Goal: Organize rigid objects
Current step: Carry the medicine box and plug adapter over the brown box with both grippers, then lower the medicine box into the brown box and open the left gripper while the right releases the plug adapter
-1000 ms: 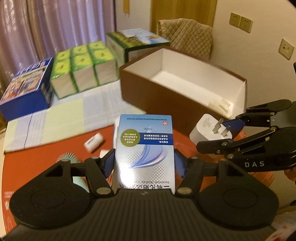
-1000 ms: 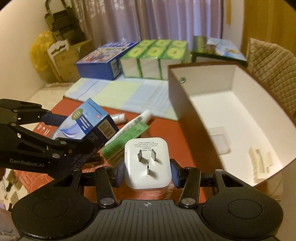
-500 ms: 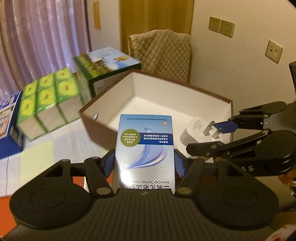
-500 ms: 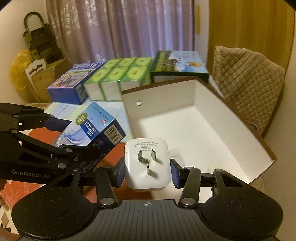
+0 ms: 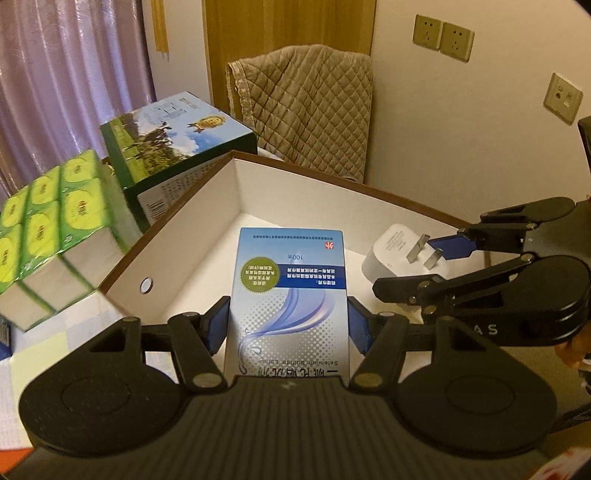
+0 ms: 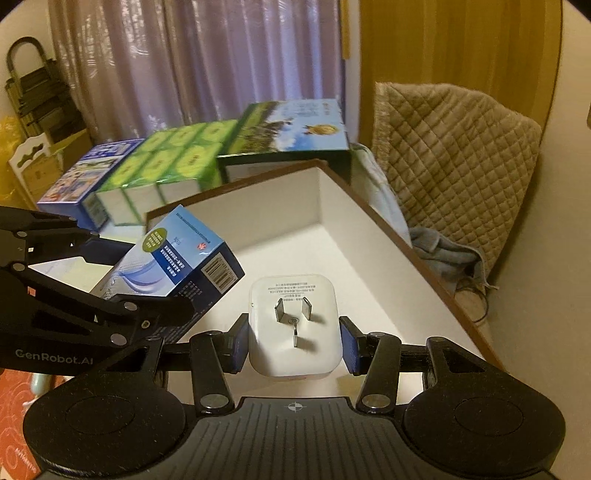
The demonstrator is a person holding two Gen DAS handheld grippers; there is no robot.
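My left gripper (image 5: 288, 325) is shut on a blue and white medicine box (image 5: 290, 295) and holds it over the open brown box with a white inside (image 5: 192, 240). My right gripper (image 6: 293, 343) is shut on a white plug adapter (image 6: 293, 328), prongs up, also over that box (image 6: 354, 236). In the left wrist view the adapter (image 5: 399, 254) and the right gripper (image 5: 417, 273) are just right of the medicine box. In the right wrist view the medicine box (image 6: 177, 258) and the left gripper (image 6: 144, 280) are to the left.
Behind the brown box stand a green carton (image 5: 173, 136), packs of green tissue boxes (image 5: 55, 206) and a blue carton (image 6: 85, 181). A chair with a quilted cover (image 6: 454, 162) is at the right. A wall with sockets (image 5: 443, 35) is beyond.
Both grippers have moved forward from above the red table to over the open brown box, each still holding its object. The box now fills the view beneath them.
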